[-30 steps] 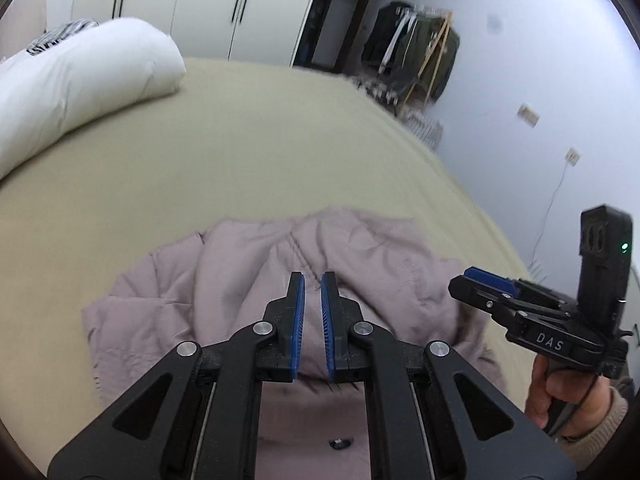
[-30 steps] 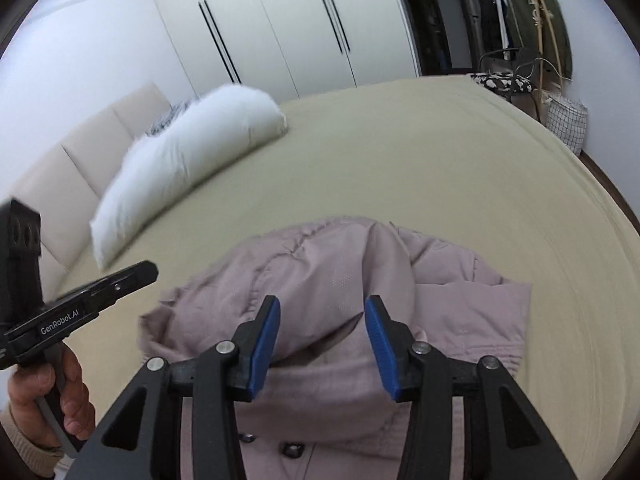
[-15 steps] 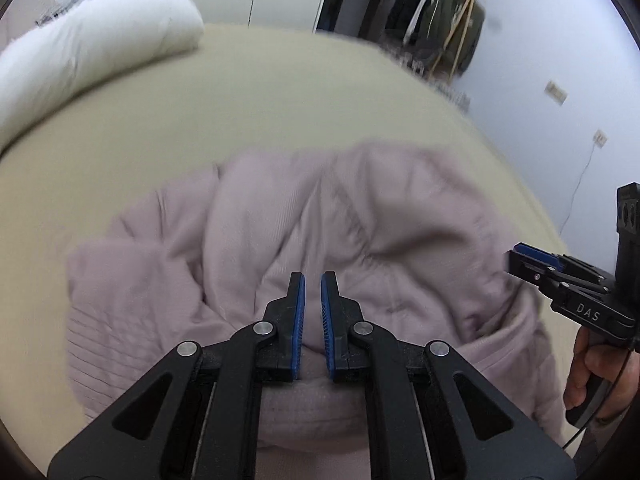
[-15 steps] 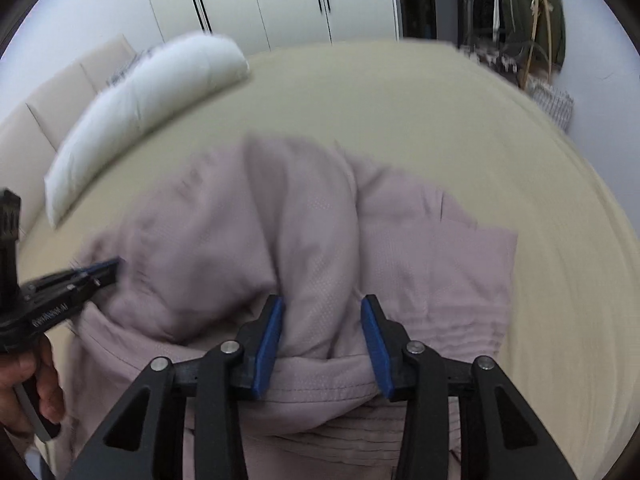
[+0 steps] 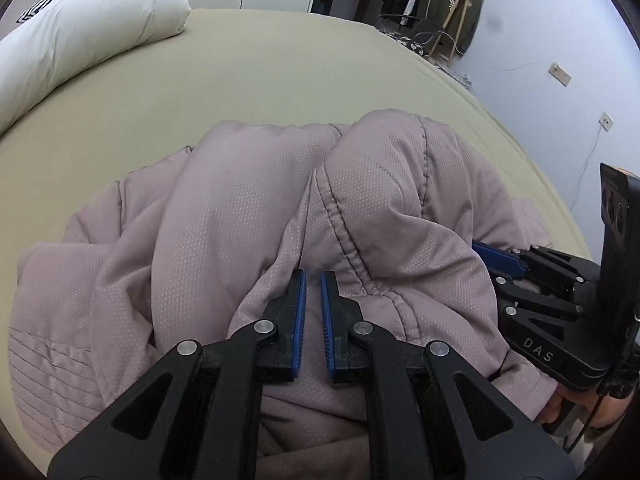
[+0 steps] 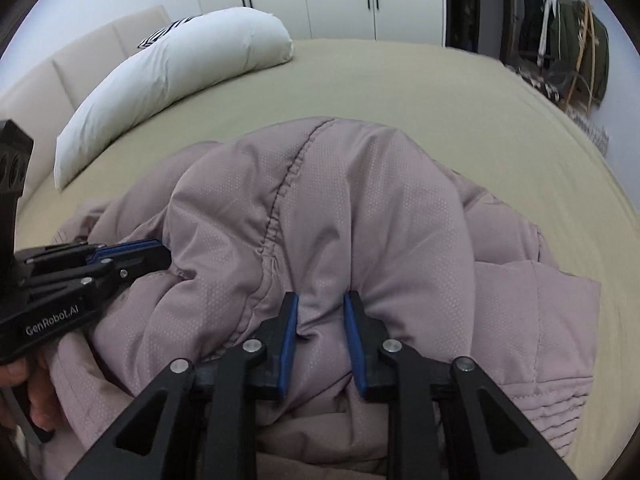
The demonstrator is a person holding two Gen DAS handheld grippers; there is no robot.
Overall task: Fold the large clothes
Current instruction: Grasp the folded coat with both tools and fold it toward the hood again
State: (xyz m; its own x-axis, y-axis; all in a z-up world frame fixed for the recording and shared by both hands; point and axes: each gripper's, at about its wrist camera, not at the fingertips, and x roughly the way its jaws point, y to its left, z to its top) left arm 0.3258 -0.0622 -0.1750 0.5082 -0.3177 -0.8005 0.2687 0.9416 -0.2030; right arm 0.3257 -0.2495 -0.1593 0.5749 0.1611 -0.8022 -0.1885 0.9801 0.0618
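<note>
The olive-green bed point(image 5: 280, 64) carried a white pillow point(image 5: 80, 36) at 10 o'clock and a crumpled mauve padded jacket point(image 5: 248, 216) at its near edge. The left gripper point(image 5: 313, 280) was nearly closed, its blue pads above the jacket with only a narrow gap. The right gripper point(image 6: 320, 304) stood half open, with a bulge of jacket fabric between its pads.

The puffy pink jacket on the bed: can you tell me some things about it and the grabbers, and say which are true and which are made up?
1. The jacket lies bunched on the bed. True.
2. The jacket is bright green. False: it is dusty pink.
3. A white pillow lies beyond the jacket. True.
4. The right gripper hangs far above the jacket. False: its open jaws press into the fabric.
5. The left gripper has jaws nearly together. True.
</note>
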